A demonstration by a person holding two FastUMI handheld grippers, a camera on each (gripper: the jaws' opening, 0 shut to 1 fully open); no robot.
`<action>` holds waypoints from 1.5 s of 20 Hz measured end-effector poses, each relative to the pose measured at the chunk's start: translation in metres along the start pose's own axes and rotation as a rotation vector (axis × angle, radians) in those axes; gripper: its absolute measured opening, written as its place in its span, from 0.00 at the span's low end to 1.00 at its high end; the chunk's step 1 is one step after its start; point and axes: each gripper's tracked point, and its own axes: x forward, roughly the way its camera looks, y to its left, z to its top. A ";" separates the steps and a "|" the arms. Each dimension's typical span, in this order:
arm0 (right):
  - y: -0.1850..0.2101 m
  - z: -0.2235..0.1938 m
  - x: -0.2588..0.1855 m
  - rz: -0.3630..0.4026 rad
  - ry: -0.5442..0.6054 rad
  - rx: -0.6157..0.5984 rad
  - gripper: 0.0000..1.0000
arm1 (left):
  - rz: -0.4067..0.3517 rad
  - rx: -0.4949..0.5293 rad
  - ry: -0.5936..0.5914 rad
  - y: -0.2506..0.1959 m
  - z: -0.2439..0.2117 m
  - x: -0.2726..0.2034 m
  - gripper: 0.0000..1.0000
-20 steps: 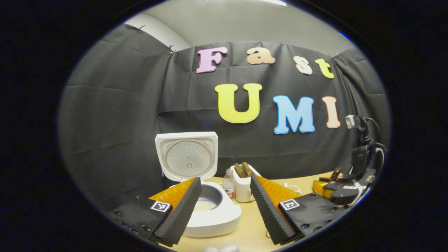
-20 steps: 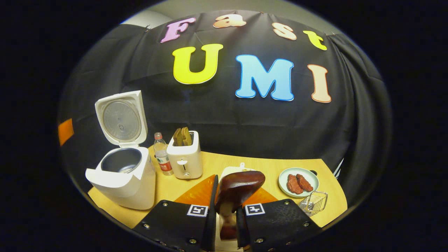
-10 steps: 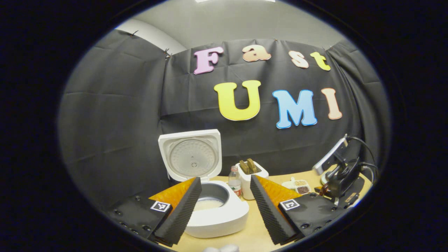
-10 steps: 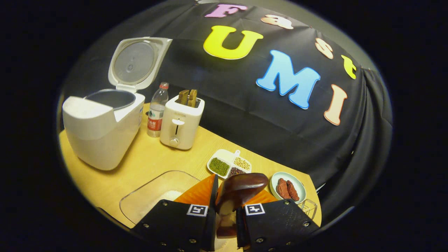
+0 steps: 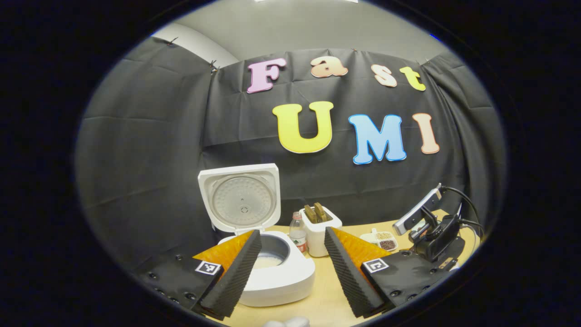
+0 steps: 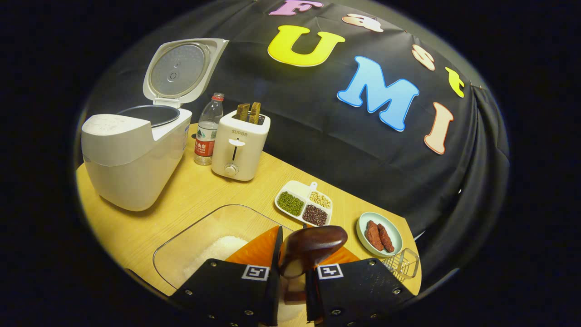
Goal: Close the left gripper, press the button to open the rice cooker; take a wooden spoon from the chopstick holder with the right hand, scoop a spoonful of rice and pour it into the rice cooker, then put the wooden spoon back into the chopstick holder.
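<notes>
Left gripper view: left gripper (image 5: 290, 268) fingers well apart, holding nothing, above the table (image 5: 324, 302) in front of the rice cooker (image 5: 272, 268); lid (image 5: 240, 200) up, pale rice in the pot. Right gripper (image 5: 431, 236) farther off at the table's right.

Right gripper view: right gripper (image 6: 292, 272) clamped on the wooden spoon (image 6: 311, 245).
Spoon axis: runs forward along the fingers, bowl leading, toward the far right of the table.
Below: glass tray (image 6: 204, 240) with rice.
Chopstick holder (image 6: 404, 263): wire basket, far right, near the plate (image 6: 379, 234).
Step, my read: returning the spoon; tip it handle-down over the holder, lower it in, then release.
</notes>
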 end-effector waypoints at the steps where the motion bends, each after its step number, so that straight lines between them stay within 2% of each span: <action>1: 0.005 -0.002 0.001 0.017 0.015 0.023 0.24 | 0.003 -0.004 0.005 0.002 -0.002 0.001 0.99; 7: 0.025 0.000 0.000 0.059 0.026 0.149 0.24 | 0.014 0.012 -0.002 0.012 0.002 0.000 0.97; 9: 0.028 0.005 0.000 0.082 0.028 0.248 0.24 | 0.014 0.015 0.000 0.014 0.002 -0.001 0.95; 13: 0.036 0.013 -0.003 0.144 0.047 0.464 0.24 | 0.014 0.020 0.005 0.017 0.000 -0.001 0.99; 18: 0.043 0.015 -0.003 0.223 0.083 0.720 0.24 | 0.015 0.024 0.000 0.020 0.003 -0.003 0.99; 20: 0.037 0.012 -0.001 0.244 0.089 0.804 0.24 | 0.017 0.025 0.002 0.020 0.003 -0.002 0.99; 22: 0.031 0.010 -0.002 0.265 0.102 0.932 0.24 | 0.015 0.023 0.006 0.020 0.002 -0.002 0.95; 24: 0.024 0.005 0.001 0.284 0.119 1.061 0.25 | 0.017 0.023 0.008 0.019 0.002 -0.002 0.98; 30: 0.003 -0.003 -0.006 0.323 0.111 1.231 0.24 | 0.022 0.036 -0.002 0.020 0.008 -0.001 0.99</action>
